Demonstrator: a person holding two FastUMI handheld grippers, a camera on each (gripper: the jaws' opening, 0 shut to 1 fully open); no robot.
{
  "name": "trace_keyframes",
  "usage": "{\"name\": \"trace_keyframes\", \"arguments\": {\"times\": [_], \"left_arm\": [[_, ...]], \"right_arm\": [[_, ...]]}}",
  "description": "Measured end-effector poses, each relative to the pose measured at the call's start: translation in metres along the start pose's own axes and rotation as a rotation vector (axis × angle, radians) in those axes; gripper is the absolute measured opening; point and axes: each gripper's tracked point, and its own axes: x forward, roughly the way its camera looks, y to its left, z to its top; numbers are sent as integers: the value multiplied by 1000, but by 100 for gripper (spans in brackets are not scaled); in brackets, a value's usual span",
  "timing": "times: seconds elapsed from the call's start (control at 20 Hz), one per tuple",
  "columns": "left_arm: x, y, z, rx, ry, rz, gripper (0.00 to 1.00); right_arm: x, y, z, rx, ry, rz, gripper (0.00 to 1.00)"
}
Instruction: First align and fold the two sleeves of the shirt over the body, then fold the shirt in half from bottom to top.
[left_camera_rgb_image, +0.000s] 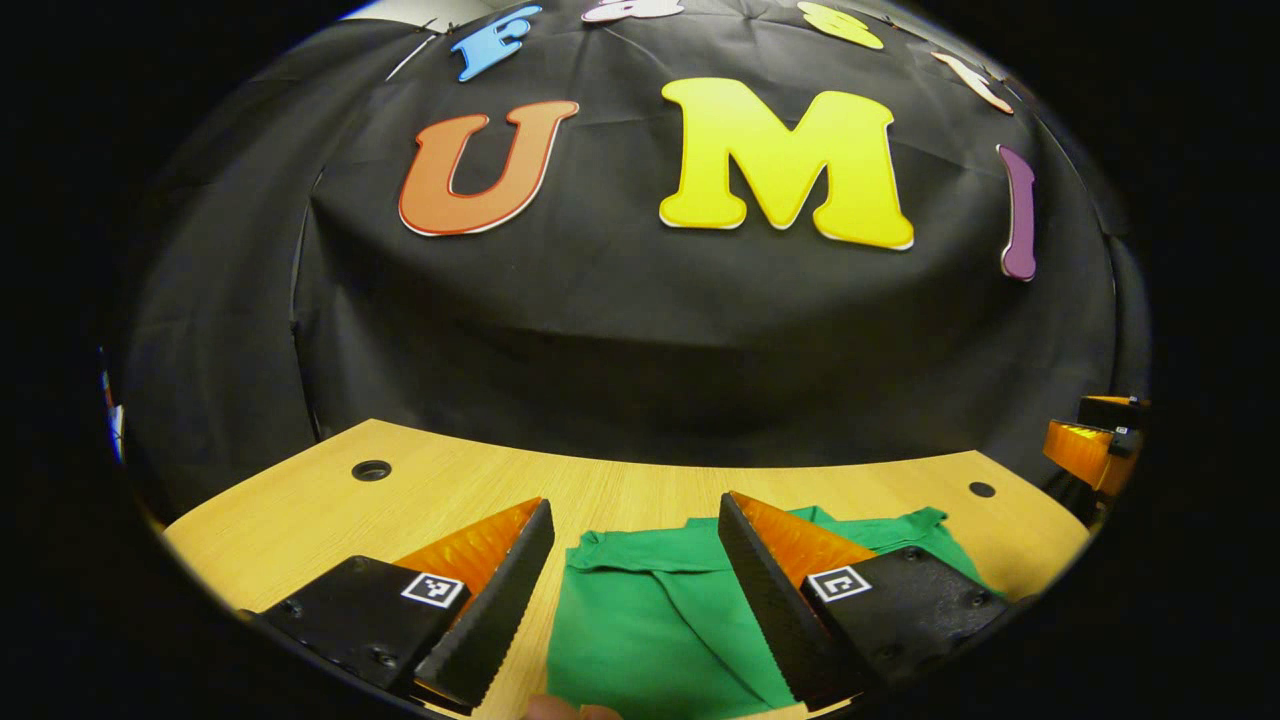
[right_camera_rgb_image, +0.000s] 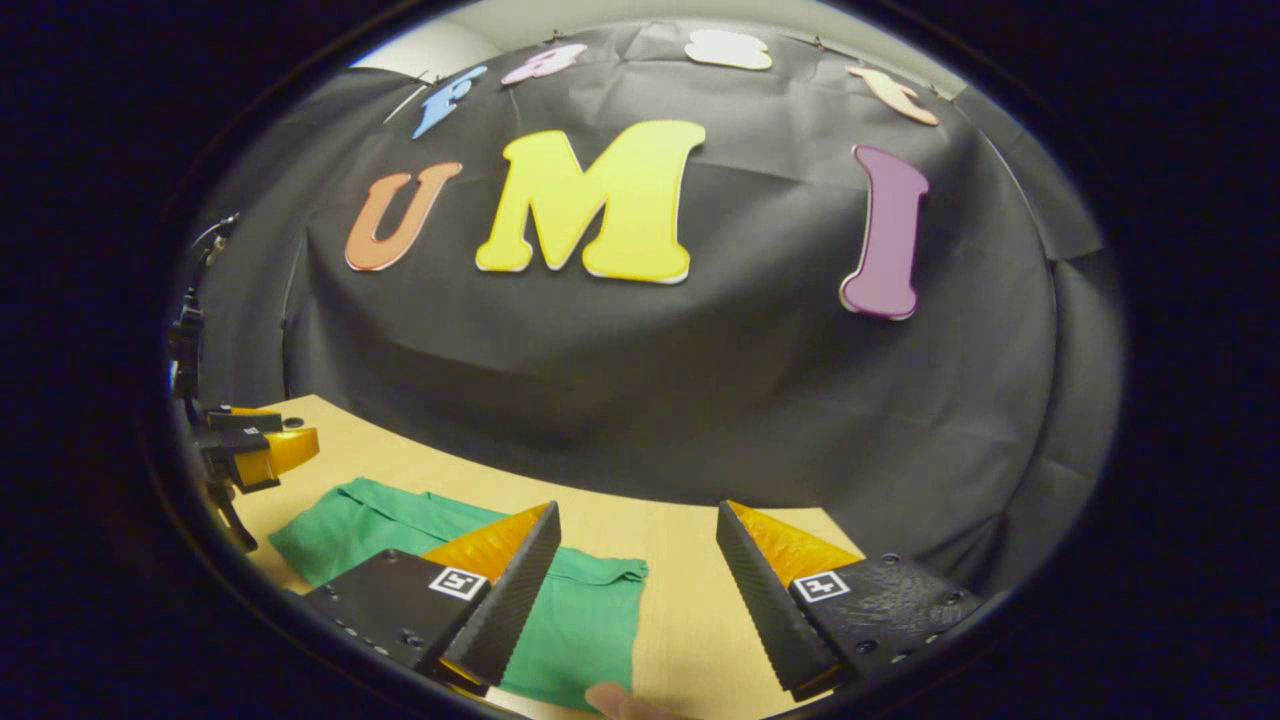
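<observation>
Left gripper view has the left gripper (left_camera_rgb_image: 635, 590) spread apart above the green shirt (left_camera_rgb_image: 660, 620) lying flat on the bench (left_camera_rgb_image: 300, 510), while the right gripper (right_camera_rgb_image: 635, 590), equally parted, hovers at its right edge, both seemingly poised for a fold.

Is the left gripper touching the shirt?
Cannot tell. In the left gripper view the left gripper is open over the green shirt, but no contact or gap shows plainly.
</observation>
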Motion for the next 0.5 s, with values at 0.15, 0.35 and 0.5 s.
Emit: {"name": "trace_keyframes", "arguments": {"times": [0.15, 0.35, 0.5], "left_arm": [[-65, -12, 30, -9, -76, -9, 100], [-156, -22, 56, 54, -133, 31, 100], [-216, -34, 66, 102, -149, 38, 100]], "right_arm": [[-69, -4, 22, -14, -53, 32, 95], [-163, -13, 30, -2, -95, 61, 95], [-225, -25, 34, -2, -131, 60, 96]]}}
